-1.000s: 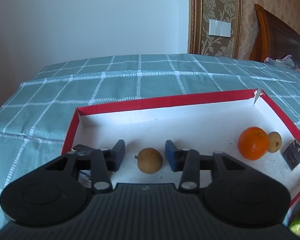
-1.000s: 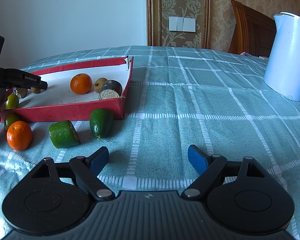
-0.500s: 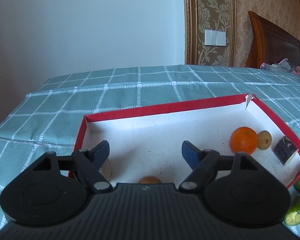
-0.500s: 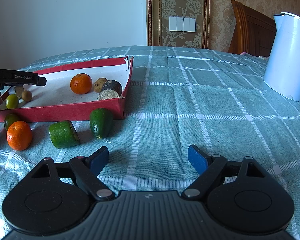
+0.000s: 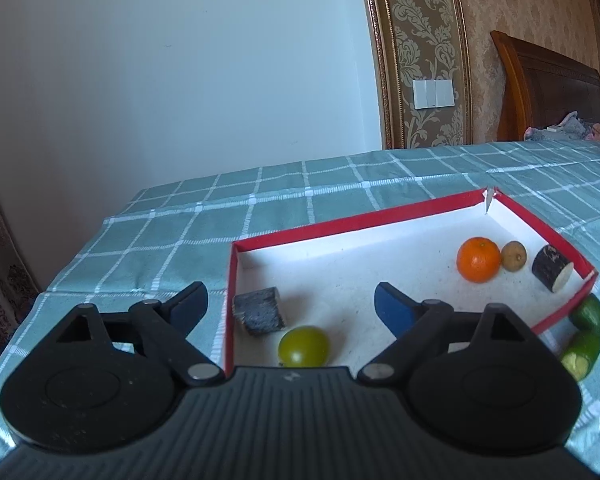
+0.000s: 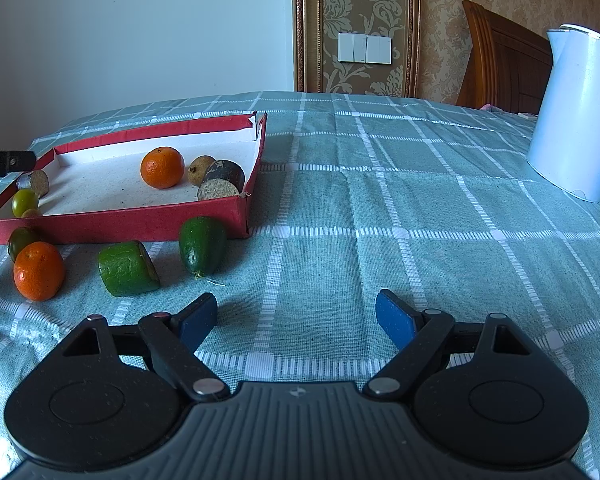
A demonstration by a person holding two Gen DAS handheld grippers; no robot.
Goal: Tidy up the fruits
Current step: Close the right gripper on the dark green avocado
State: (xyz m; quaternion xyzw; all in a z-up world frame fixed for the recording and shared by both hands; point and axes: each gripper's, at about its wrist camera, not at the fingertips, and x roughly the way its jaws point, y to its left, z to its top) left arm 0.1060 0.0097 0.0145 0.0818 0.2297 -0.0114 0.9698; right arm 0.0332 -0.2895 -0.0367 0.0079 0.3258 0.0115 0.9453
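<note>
A red box with a white floor [image 5: 352,222] [image 6: 116,222] holds an orange [image 5: 478,259] [image 6: 162,167], a brown fruit [image 5: 513,256] [image 6: 200,169], a dark cut piece [image 5: 552,268] [image 6: 222,180], a grey cut piece [image 5: 258,311], a green round fruit [image 5: 303,346] [image 6: 25,201] and a small brown fruit [image 6: 31,213]. My left gripper [image 5: 290,304] is open and empty above the box's near left corner. My right gripper [image 6: 296,316] is open and empty over the cloth. Outside the box lie an orange [image 6: 39,270], a green fruit [image 6: 20,240] and two green pieces [image 6: 128,268] [image 6: 202,243].
A white kettle [image 6: 576,116] stands at the far right on the checked teal cloth [image 6: 380,208]. A wooden headboard [image 5: 548,92] and a wall are behind. The table's left edge is near the box.
My left gripper has opened, let go of the small brown fruit in the box and pulled back up and left. The right gripper has not moved.
</note>
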